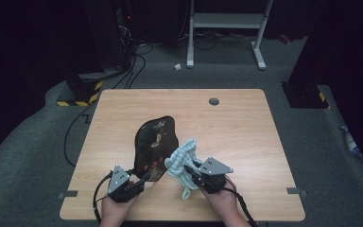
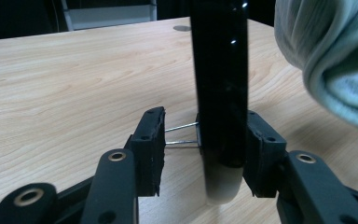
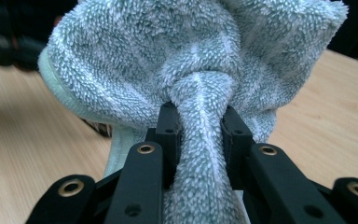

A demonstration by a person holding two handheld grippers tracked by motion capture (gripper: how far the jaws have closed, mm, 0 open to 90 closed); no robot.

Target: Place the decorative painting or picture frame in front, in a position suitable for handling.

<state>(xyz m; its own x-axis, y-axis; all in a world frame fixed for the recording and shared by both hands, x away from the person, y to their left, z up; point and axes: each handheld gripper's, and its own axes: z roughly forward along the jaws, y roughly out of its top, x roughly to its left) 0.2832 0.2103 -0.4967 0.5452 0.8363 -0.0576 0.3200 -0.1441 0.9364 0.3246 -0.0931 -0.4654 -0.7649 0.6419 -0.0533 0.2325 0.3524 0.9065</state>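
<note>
A black glossy plate [image 1: 156,142] with a red flower pattern stands tilted on its edge on the wooden table [image 1: 236,123]. My left gripper [image 1: 142,178] grips its near rim. In the left gripper view the plate [image 2: 219,70] runs edge-on between the jaws of the left gripper [image 2: 205,135]. A pale green towel [image 1: 182,161] is bunched against the plate's right side. My right gripper [image 1: 191,166] is shut on it. A twisted fold of the towel [image 3: 191,56] is pinched in the right gripper [image 3: 200,126]. The towel [image 2: 335,60] also hangs at the upper right of the left gripper view.
A round cable hole [image 1: 213,101] sits near the table's far edge. Beyond the table stand a white desk frame [image 1: 227,21] and dark equipment with yellow-black striped tape [image 1: 82,94]. Cables lie on the grey floor.
</note>
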